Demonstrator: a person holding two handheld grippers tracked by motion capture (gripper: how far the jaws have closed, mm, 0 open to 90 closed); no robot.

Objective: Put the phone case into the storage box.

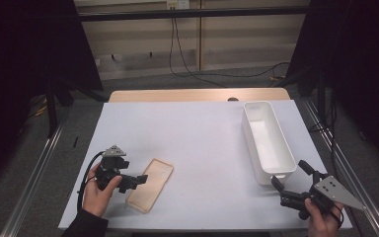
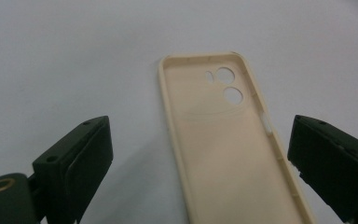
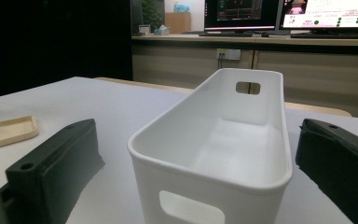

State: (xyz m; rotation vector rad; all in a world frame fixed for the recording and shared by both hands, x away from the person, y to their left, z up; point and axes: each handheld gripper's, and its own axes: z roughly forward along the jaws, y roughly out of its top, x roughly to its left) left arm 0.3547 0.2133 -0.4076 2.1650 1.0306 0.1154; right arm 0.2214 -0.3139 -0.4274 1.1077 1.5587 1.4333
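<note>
1. Reaching for the case with our left tool, we have its jaws spread wide, one on each side of the near end, gripping nothing yet.
2. We see the case lying flat on the worktop, hollow side up, at the front left, its camera holes at the far end in the left gripper view.
3. Our right tool sits at the front right, jaws apart and empty, just off the near end of the white bin, which stands between those jaws in the right gripper view.
4. We judge the work to be at its start: the case is not lifted, and the bin holds nothing that we can see.
5. What is left, as we read it: close on the case, lift it, carry it across to the bin and let go inside.
6. Between case and bin the worktop is bare, so nothing blocks the way.
7. The thin, flat case may slip when pinched by its edges; the bin's tall wall must be cleared.
8. Cables, a wall socket and monitors lie beyond the worktop, well apart from the work.
</note>
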